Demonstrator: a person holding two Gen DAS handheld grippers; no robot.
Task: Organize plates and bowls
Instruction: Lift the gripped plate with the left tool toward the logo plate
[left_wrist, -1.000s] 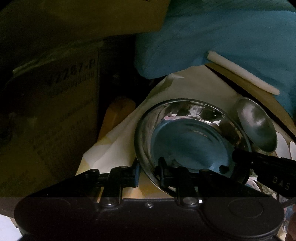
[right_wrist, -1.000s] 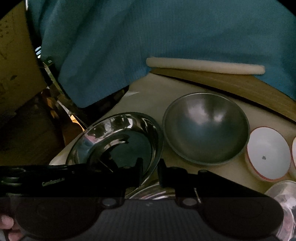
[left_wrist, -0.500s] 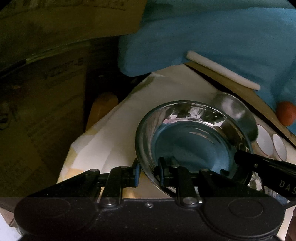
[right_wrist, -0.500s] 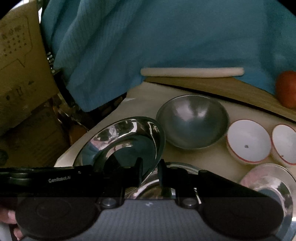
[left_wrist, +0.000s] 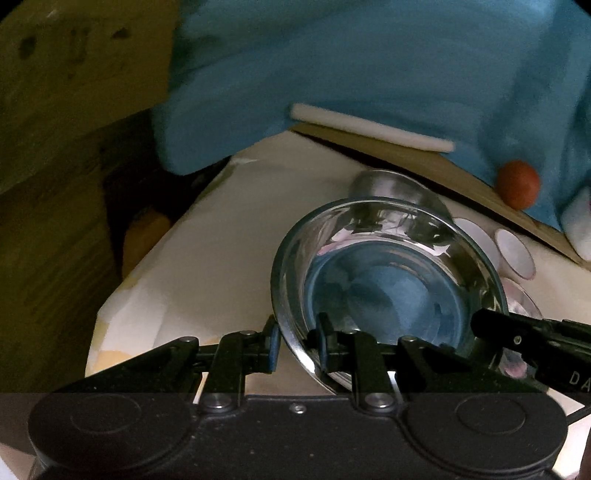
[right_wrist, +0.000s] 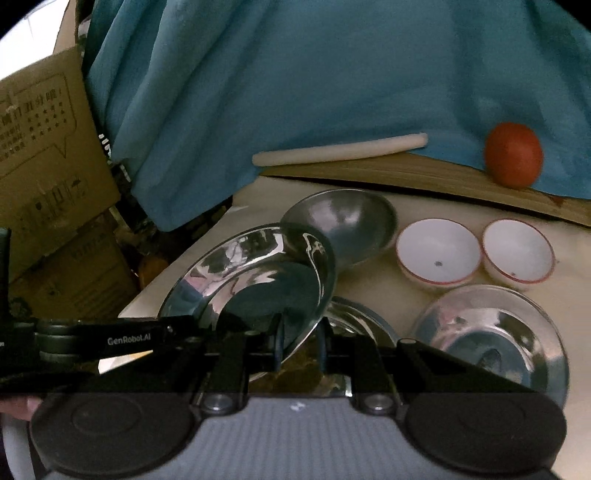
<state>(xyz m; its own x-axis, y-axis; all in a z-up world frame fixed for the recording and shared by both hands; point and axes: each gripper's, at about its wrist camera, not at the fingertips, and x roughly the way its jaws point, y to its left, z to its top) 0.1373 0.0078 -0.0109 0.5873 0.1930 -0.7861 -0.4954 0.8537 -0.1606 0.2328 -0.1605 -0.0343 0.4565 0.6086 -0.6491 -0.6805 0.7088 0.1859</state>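
**Both grippers pinch the rim of the shiny steel plate**

We have the steel plate (left_wrist: 388, 291) held at two places on its rim. Our left gripper (left_wrist: 295, 343) is nearly closed, one finger outside the rim and one inside the dish, with the plate spreading out ahead of it and to its right. Our right gripper (right_wrist: 299, 347) is likewise narrowed down onto the near edge of the same steel plate (right_wrist: 255, 284), which tilts up ahead of it and to its left. In the left wrist view the right gripper (left_wrist: 491, 328) comes in from the right side and meets the rim there.

The plate looks lifted off the bench (right_wrist: 391, 295), not resting flat. Another steel dish (right_wrist: 354, 321) lies just under and beyond the right gripper's fingers. Further ahead sits a dull metal bowl (right_wrist: 343, 225), to the right of it two white bowls (right_wrist: 437, 254) with red rims, and to the near right a second shiny plate (right_wrist: 491, 332). A red fruit (right_wrist: 513, 155) and a pale stick (right_wrist: 340, 149) lie far ahead by the blue cloth (right_wrist: 295, 81).

We judge the plate to be light, stiff and slick: polished metal gives little friction, and a thin rim can pivot between the pads. The rim is the only place to grip it, and two holds set apart on it should stop it swinging. Clattering against the dish below seems the main risk.
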